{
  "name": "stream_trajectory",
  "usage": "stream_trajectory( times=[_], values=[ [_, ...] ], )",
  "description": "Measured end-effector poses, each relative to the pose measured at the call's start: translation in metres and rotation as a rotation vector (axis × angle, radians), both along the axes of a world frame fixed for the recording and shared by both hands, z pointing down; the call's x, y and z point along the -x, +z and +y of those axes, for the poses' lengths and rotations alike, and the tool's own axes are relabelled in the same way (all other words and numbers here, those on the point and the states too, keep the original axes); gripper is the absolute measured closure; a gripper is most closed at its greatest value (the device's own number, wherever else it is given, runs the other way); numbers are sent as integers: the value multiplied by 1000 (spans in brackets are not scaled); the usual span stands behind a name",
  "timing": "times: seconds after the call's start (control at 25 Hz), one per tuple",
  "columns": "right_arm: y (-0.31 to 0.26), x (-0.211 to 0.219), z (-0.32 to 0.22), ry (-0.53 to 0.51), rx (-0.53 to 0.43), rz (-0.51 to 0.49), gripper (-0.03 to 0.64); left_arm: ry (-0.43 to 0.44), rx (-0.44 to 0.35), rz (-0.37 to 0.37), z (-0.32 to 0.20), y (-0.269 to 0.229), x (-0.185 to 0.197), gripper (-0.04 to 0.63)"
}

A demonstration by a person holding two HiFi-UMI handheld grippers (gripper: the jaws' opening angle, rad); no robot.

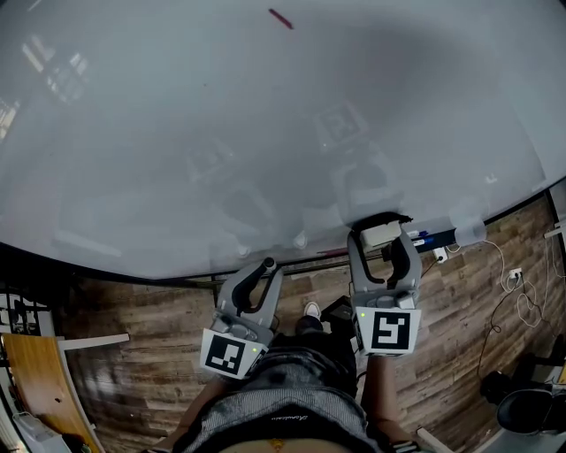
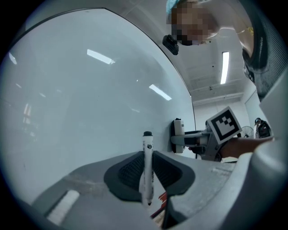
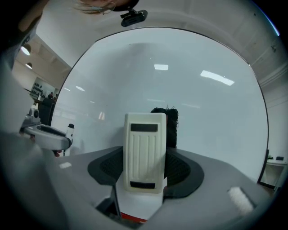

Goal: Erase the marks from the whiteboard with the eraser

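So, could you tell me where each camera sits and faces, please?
Head view: on the head, facing steeply down at the glossy white whiteboard; left gripper, right gripper and torso show.
Left gripper view: along shut jaws holding a white black-capped marker, facing it.
Right gripper view: along jaws clamping the cream plastic eraser, facing it.
All share the whiteboard.

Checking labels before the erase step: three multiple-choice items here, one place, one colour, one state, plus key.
1. Where on the whiteboard is the mark, in the head view? A) far up top B) bottom left corner C) lower right edge
2. The mark's colour? A) blue B) red C) green
3. The right gripper is: A) open, empty B) shut on the eraser C) shut on a cup
Key: 1 A, it sits near the view's top; 2 B, it reads red; 3 B, its jaws clamp the eraser; the left gripper holds a pen.
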State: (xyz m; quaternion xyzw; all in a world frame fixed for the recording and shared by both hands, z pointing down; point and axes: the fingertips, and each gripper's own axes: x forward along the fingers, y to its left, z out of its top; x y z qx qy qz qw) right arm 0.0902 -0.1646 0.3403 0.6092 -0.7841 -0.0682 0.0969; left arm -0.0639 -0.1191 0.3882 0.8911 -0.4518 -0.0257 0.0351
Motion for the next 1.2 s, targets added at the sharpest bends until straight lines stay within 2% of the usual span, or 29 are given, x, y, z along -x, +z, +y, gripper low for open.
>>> stream_trajectory(
  times=[0.16, 0.36, 0.48, 0.6, 0.84, 1.0, 1.2],
  values=[
    [-4, 30, 5, 21, 6, 15, 357, -16, -3, 9, 5, -3, 33, 520],
    [-6, 24, 3, -2, -3, 15, 357, -15, 14, 5, 3, 2, 15, 520],
    [-10, 48, 5, -51, -25, 34, 357, -5, -1, -7, 2, 1, 17, 520],
    [-15, 82, 11, -117, -45, 32, 357, -14, 23, 7, 2, 0, 22, 520],
    [-9, 149, 28, -245, 3, 1, 357, -31, 30, 14, 6, -2, 40, 520],
    [-7, 163, 29, -311, -1, -10, 357, -47, 33, 11, 4, 1, 40, 520],
    [-9, 165, 29, -333, -11, -25, 357, -56, 39, 7, 4, 3, 44, 520]
  ],
)
